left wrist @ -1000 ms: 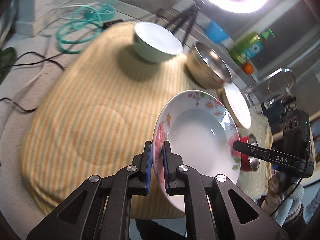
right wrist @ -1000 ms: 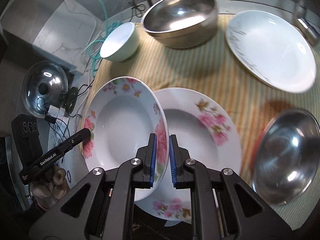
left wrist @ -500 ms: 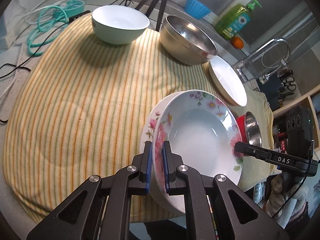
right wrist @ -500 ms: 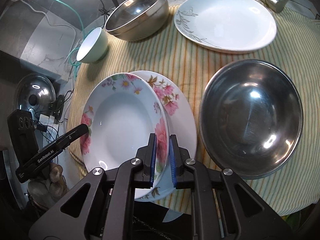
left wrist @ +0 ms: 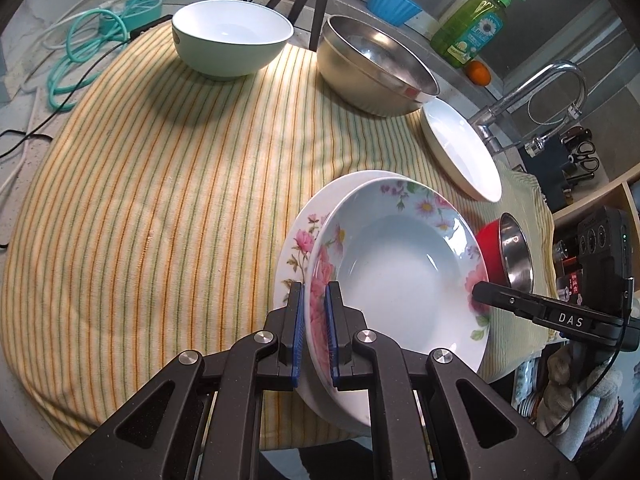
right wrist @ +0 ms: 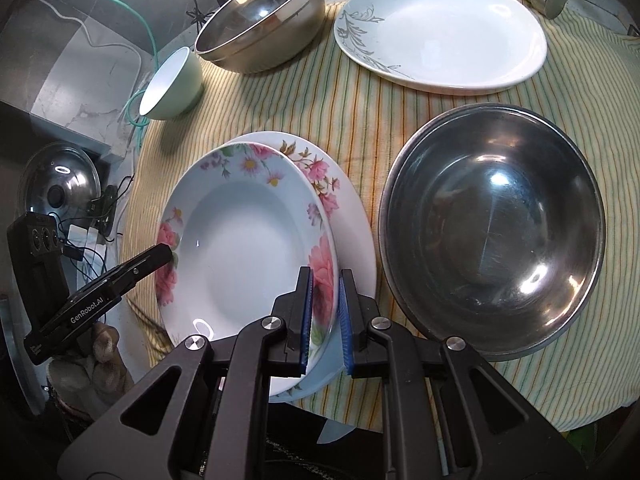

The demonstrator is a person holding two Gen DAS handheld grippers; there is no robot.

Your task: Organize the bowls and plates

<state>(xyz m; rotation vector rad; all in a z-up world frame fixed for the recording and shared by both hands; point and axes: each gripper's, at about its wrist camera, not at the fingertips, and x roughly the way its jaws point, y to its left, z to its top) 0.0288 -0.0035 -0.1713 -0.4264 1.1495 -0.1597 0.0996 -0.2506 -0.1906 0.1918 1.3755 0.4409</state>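
Note:
A deep floral plate (left wrist: 400, 276) (right wrist: 240, 248) sits on top of a second floral plate (left wrist: 298, 248) (right wrist: 352, 216) on the striped cloth. My left gripper (left wrist: 314, 316) straddles its left rim with the blue pads slightly spread; it also shows in the right wrist view (right wrist: 160, 254). My right gripper (right wrist: 324, 300) straddles the near rim, jaws a little apart; it also shows in the left wrist view (left wrist: 480, 290).
A green bowl (left wrist: 232, 38) (right wrist: 170, 84), a steel bowl (left wrist: 372, 68) (right wrist: 260, 20) and a white plate (left wrist: 460, 152) (right wrist: 440, 28) stand at the back. A large steel bowl (right wrist: 492, 228) is right of the stack. A faucet (left wrist: 532, 88) and soap bottle (left wrist: 472, 28) are behind.
Both grippers lowered the deep floral plate onto the second floral plate. The pads of both grippers have spread slightly from the rim.

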